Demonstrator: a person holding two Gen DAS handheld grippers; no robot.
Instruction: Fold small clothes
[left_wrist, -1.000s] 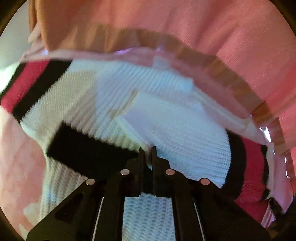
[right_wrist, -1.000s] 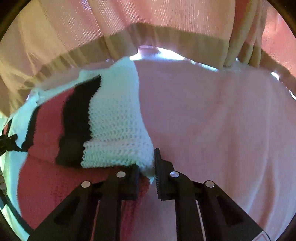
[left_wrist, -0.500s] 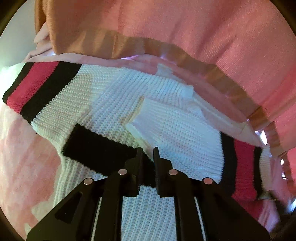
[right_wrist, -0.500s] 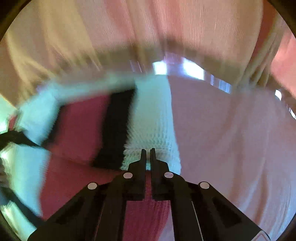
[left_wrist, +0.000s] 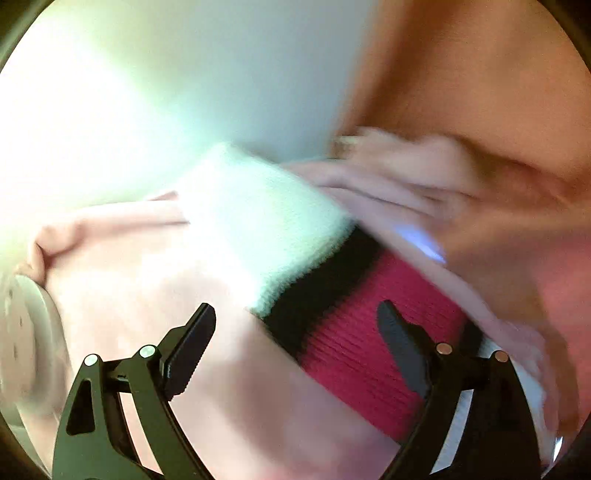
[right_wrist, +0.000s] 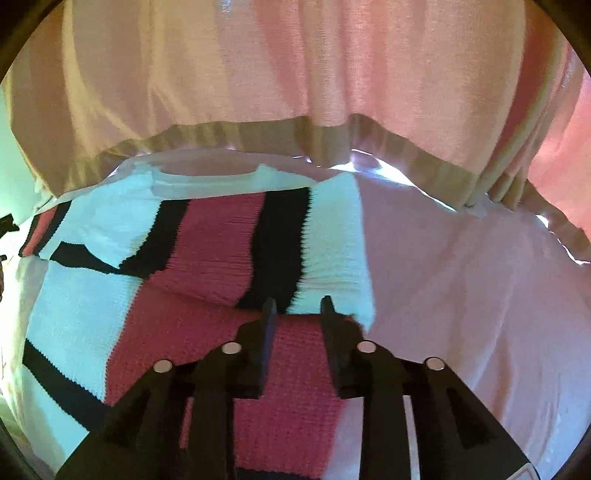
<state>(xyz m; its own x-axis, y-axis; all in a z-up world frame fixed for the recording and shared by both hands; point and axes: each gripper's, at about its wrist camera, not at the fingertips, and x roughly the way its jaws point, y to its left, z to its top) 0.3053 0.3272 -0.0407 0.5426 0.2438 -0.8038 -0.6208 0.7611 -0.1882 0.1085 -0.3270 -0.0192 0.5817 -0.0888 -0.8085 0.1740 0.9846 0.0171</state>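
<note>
Since the earlier frames my left gripper (left_wrist: 295, 328) has let go of the sweater's black cuff and swung off to the garment's edge; my right has released the folded sleeve and drawn back a little.

Left wrist view, badly blurred: my left gripper's jaws stand wide and are opening, nothing pinched between them. Below them lies the sweater (left_wrist: 343, 317), showing a white band, a black stripe and a red band, spread on a pale pink sheet (left_wrist: 140, 295). A bunched pink fold of cloth sits beyond the sweater's far edge. A round whitish object (left_wrist: 22, 332) shows at the left rim; I cannot tell what it is.

Right wrist view: my right gripper (right_wrist: 297, 306) is narrowly parted and opening, with no cloth clamped; its tips hover over the sweater's red panel, just at the edge of the folded-over sleeve (right_wrist: 280, 240). The sweater lies flat on the pink sheet, sleeve folded across its body. A pink curtain (right_wrist: 295, 66) with a tan hem hangs behind.
</note>
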